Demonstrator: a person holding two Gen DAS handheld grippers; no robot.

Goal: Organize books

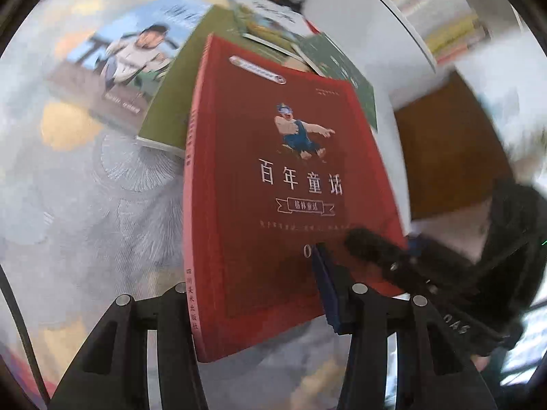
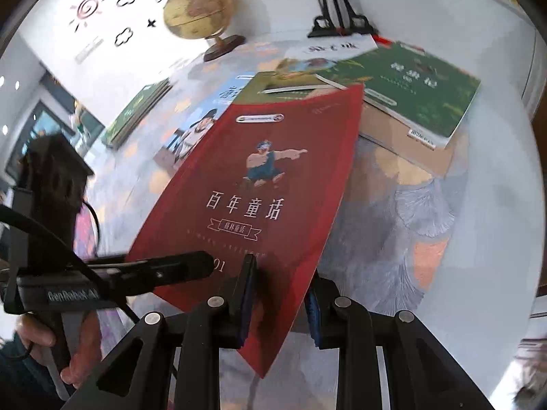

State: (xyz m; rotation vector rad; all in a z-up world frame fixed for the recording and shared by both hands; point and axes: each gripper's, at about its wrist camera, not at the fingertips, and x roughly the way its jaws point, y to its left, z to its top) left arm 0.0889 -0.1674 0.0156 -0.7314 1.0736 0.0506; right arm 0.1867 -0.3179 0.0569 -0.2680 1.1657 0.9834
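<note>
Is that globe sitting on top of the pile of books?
No, the globe stands by itself on its wooden base on the table, well apart from the green book and its pile.

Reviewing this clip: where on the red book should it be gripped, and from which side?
Grip the red book at its near bottom edge, coming from the camera side, one finger above the cover and one beneath. It is thin and flat, its far end lies over the other books, and only this edge hangs free. The right gripper already clamps it so, and the left gripper straddles the spine corner.
</note>
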